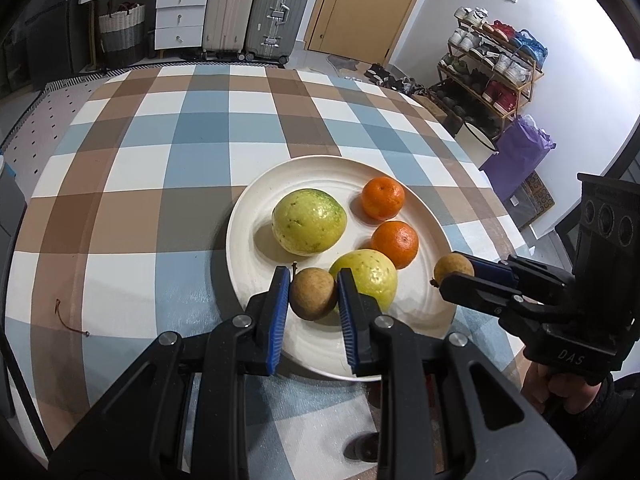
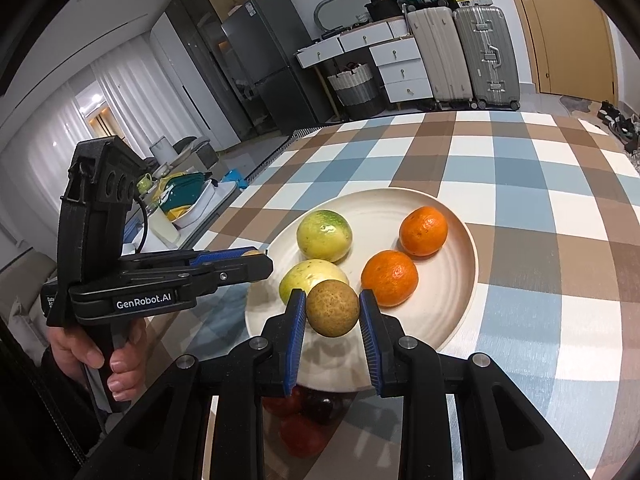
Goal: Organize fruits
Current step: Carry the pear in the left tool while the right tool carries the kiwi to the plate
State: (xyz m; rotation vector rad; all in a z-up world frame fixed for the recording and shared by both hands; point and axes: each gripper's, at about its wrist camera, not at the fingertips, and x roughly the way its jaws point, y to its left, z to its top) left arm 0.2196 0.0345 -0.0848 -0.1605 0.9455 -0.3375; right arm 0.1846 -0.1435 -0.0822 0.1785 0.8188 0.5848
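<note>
A white plate (image 1: 304, 176) on the checked tablecloth holds two yellow-green guavas (image 1: 309, 221) (image 1: 374, 272) and two oranges (image 1: 383, 197) (image 1: 396, 243). My left gripper (image 1: 313, 286) is shut on a small brown round fruit (image 1: 312, 293) just above the plate's near rim. My right gripper (image 2: 331, 304) is shut on a second brown fruit (image 2: 333, 307) above the plate's (image 2: 460, 280) near edge. The right gripper also shows in the left wrist view (image 1: 454, 276) with its fruit (image 1: 453, 269). The left gripper shows in the right wrist view (image 2: 262, 262), its fruit mostly hidden.
The checked table (image 1: 200, 140) stretches beyond the plate. A red string (image 1: 66, 318) lies at the left. Red fruits (image 2: 304, 420) show under the glass near edge. Suitcases (image 1: 256, 8), drawers and a shoe rack (image 1: 492, 68) stand beyond the table.
</note>
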